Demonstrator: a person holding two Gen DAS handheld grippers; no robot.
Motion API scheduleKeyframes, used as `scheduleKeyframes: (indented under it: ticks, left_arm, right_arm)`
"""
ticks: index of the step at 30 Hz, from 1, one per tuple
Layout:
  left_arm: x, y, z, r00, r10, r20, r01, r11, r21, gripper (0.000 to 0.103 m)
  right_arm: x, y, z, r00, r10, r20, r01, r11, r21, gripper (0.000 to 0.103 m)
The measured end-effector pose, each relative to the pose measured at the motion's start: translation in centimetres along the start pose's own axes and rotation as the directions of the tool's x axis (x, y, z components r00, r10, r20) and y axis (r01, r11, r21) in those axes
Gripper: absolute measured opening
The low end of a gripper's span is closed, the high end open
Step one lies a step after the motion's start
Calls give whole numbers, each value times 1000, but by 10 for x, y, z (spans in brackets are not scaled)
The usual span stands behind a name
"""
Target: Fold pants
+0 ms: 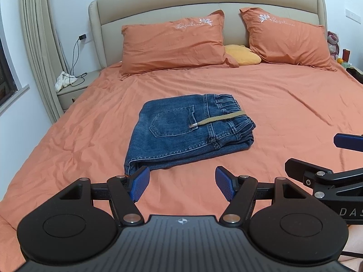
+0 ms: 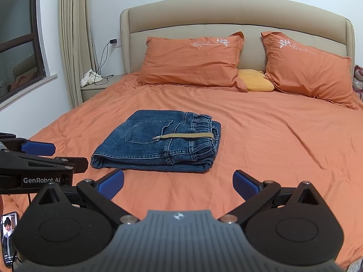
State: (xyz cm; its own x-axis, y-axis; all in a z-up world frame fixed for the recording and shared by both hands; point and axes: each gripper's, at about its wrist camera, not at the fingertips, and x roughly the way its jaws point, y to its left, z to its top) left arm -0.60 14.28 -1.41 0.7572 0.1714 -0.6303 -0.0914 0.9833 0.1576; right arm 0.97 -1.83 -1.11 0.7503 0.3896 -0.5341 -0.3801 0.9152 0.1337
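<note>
Blue denim pants lie folded into a compact stack in the middle of the orange bed, back pocket up, with a tan belt strap across the waistband. The right wrist view shows the same pants and strap. My left gripper hovers just short of the stack's near edge, jaws wide open and nothing between them. My right gripper is also open and holds nothing, a little nearer than the pants. Each gripper shows at the edge of the other's view: the right gripper and the left gripper.
Two orange pillows and a small yellow cushion lean on the beige headboard. A bedside table with a white cloth and a charger cable stands at the left by the curtain. A phone shows at the lower left.
</note>
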Motion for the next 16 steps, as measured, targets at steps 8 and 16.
scheduleKeyframes:
  ticks: [8,16]
  left_arm:
    - [-2,-1,1,1000,2,10,-2,1000,4,78]
    - [-10,-1,3,999,-4,31,4,1000,7,78]
  right_arm:
    - [-5,0,0,1000,3,9,-3,1000,-3,98]
    - [-11,1,2,1000,4,19,-3,1000,-8,98]
